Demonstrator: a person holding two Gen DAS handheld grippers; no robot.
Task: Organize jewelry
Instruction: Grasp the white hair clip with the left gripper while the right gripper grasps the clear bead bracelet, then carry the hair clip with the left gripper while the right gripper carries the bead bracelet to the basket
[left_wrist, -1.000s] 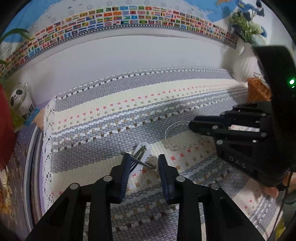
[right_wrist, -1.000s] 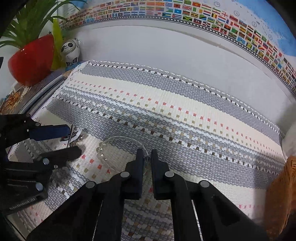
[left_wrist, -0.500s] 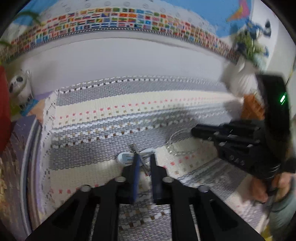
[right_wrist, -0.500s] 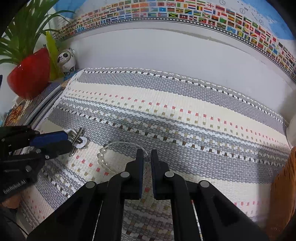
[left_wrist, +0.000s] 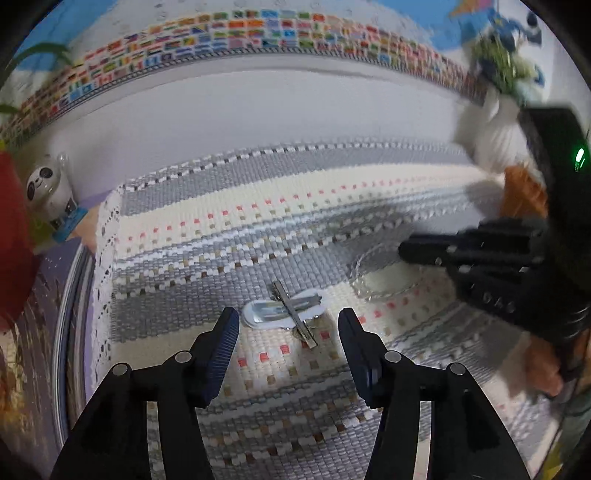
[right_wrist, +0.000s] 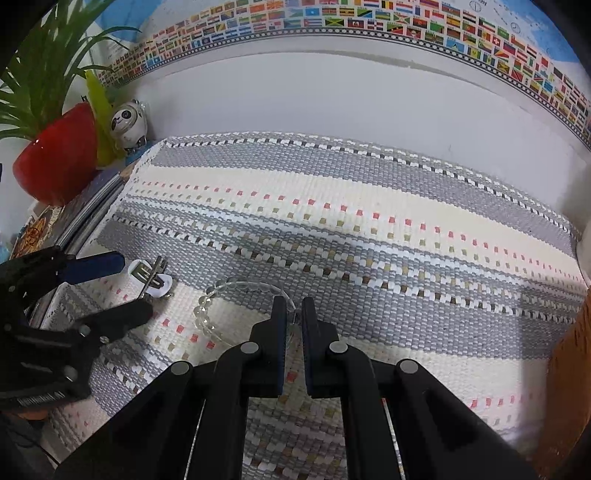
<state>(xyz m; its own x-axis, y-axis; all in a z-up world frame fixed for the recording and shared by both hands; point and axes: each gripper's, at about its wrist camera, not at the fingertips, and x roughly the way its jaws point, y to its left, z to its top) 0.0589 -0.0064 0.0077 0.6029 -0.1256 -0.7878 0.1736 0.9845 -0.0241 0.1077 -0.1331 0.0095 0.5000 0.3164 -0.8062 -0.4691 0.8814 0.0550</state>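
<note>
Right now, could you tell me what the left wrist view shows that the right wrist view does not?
Only the left wrist view shows the white vase with blurred flowers. Only the right wrist view shows the green plant in full above its red pot, and the right gripper shut on the clear bead bracelet. Both share the striped woven mat, hair clips, panda figurine, and the left gripper, jaws opening around nothing.

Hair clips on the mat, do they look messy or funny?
A bit. The metal hair clip lies crosswise over the white clip on the woven mat, so they form a crooked pile. The clear bead bracelet looks fine.
</note>
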